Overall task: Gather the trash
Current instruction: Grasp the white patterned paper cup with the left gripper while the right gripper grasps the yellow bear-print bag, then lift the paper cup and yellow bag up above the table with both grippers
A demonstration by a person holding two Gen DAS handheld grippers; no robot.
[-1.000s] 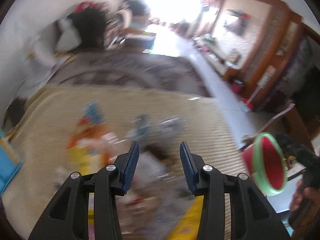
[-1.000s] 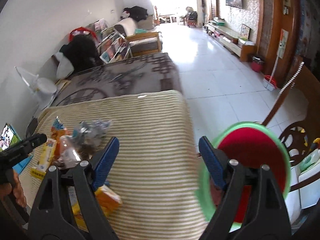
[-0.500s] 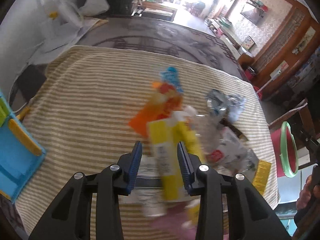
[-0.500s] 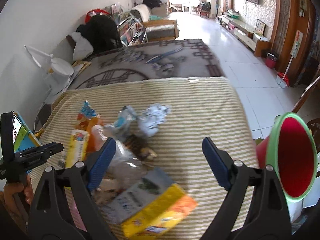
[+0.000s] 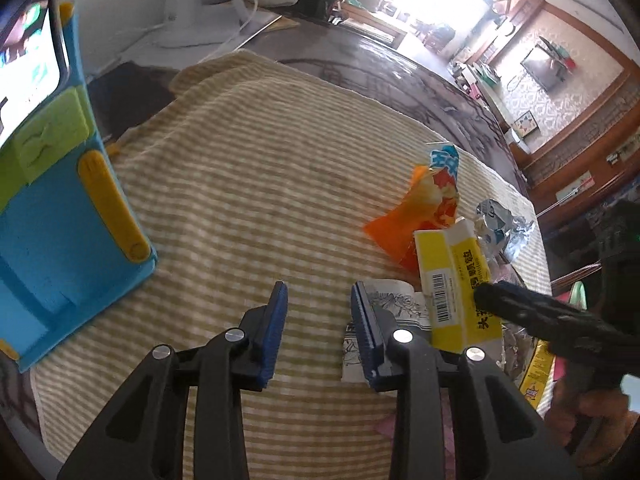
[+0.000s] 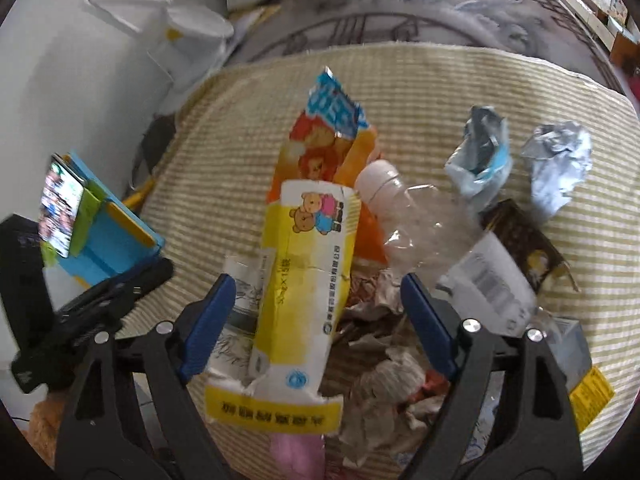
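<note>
The right gripper (image 6: 316,308) hangs with its jaws spread wide on either side of a yellow carton (image 6: 294,292), not touching it. Just beyond lie an orange snack bag (image 6: 328,140), a clear plastic bottle (image 6: 416,220) and crumpled wrappers (image 6: 556,164). The left gripper (image 5: 318,300), jaws apart and holding nothing, hovers over striped cloth (image 5: 248,152), the trash to its right.

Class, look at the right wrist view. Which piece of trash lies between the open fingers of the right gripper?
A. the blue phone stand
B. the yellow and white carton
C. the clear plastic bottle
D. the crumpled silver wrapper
B. The yellow and white carton lies lengthwise between the spread fingers of the right gripper, while the clear plastic bottle sits beyond the right-hand finger.
</note>
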